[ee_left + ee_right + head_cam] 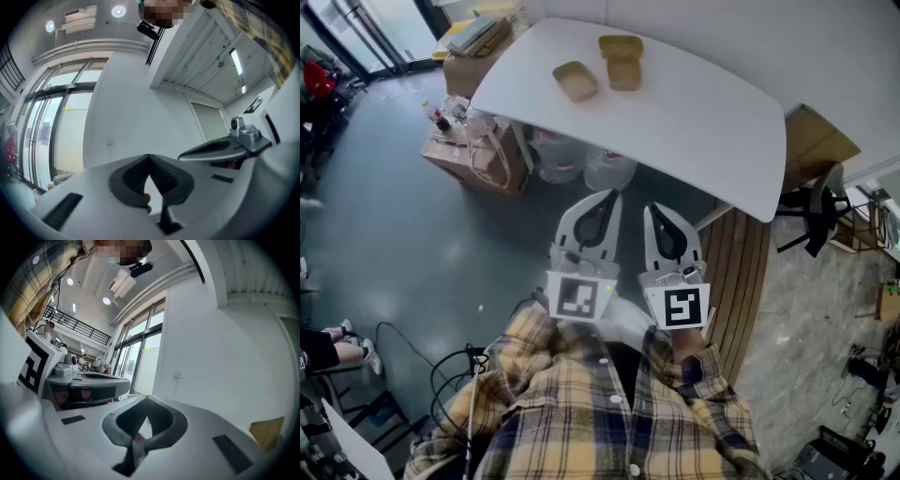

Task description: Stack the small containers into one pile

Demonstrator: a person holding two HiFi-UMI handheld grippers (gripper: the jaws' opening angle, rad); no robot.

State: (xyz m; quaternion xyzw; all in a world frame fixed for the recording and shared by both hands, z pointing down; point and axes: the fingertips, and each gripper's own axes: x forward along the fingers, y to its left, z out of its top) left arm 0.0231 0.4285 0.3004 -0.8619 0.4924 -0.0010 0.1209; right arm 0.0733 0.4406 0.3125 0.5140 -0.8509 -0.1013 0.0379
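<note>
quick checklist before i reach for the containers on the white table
1. Left gripper empty: ok, jaws together on nothing.
2. Right gripper empty: ok, jaws together on nothing.
3. Jaws open for a grasp: not ok, both shut.
4. Grippers at the white table: not ok, both held short of its near edge.
5. One pile made: not ok, left container lies apart from the right containers.
6. Right containers nested: cannot tell.
</note>
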